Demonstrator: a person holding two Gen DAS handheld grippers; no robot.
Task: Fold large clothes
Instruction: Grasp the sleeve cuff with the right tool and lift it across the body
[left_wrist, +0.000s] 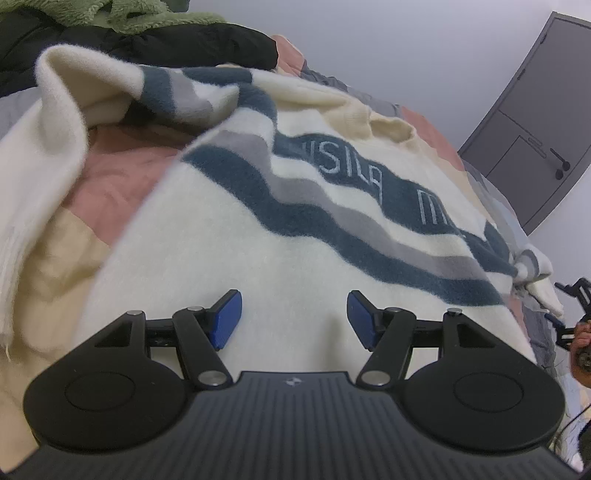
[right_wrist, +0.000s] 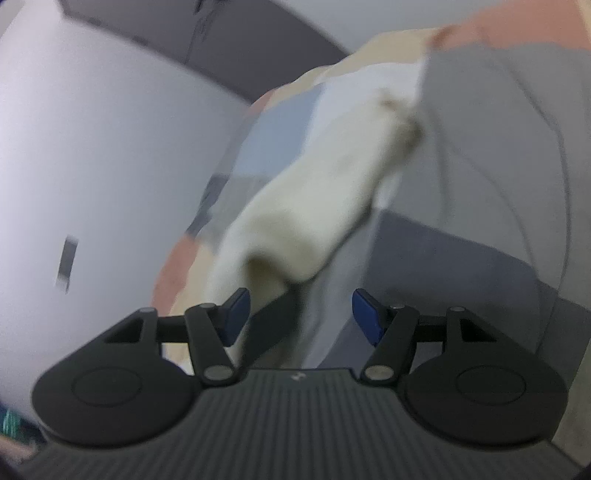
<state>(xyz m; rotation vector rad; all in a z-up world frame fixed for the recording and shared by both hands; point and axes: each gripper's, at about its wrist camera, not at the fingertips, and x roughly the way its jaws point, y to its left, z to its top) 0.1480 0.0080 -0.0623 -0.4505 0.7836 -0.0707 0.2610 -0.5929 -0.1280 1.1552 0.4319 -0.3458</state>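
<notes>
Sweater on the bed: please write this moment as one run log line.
sweater: spread on bed, unfolded | left gripper: open above its body | right gripper: open, cream sleeve by one pad, blurred

My sweater (left_wrist: 229, 236) is fuzzy and cream, with wavy dark blue and grey stripes and pale lettering across the chest. It lies spread flat on the patchwork bedspread (left_wrist: 110, 173), its near left sleeve (left_wrist: 70, 110) folded over toward the chest. Its other sleeve (right_wrist: 317, 199), plain cream, looks blurred.
</notes>
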